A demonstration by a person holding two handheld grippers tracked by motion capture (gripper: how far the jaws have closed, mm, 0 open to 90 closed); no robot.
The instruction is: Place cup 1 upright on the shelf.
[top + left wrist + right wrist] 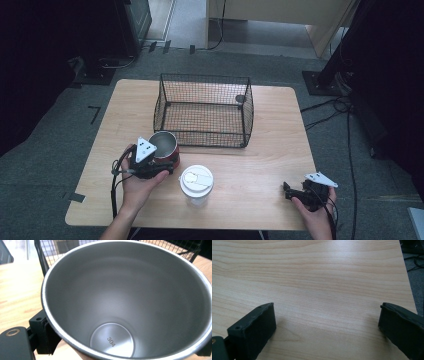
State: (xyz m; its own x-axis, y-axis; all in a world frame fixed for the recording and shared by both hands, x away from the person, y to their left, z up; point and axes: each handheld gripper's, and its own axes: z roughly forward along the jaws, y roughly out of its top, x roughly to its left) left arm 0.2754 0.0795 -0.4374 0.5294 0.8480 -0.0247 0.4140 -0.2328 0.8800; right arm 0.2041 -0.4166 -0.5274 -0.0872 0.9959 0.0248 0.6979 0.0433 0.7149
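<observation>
A red cup (165,146) with a bare steel inside (125,295) is held just in front of the wire basket's (204,110) front left corner. My left gripper (161,167) is shut on it, with one black jaw on each side of its wall; in the left gripper view my left gripper (125,346) has the cup's mouth facing the camera, and "304" is stamped on its bottom. My right gripper (290,192) rests low over the table's front right part, open, and in the right gripper view my right gripper (328,320) has only bare wood between its jaws.
A clear cup with a white lid (196,182) stands at the front middle of the wooden table (270,150), right of my left hand. The black wire basket holds nothing. Cables and stands lie on the grey floor around the table.
</observation>
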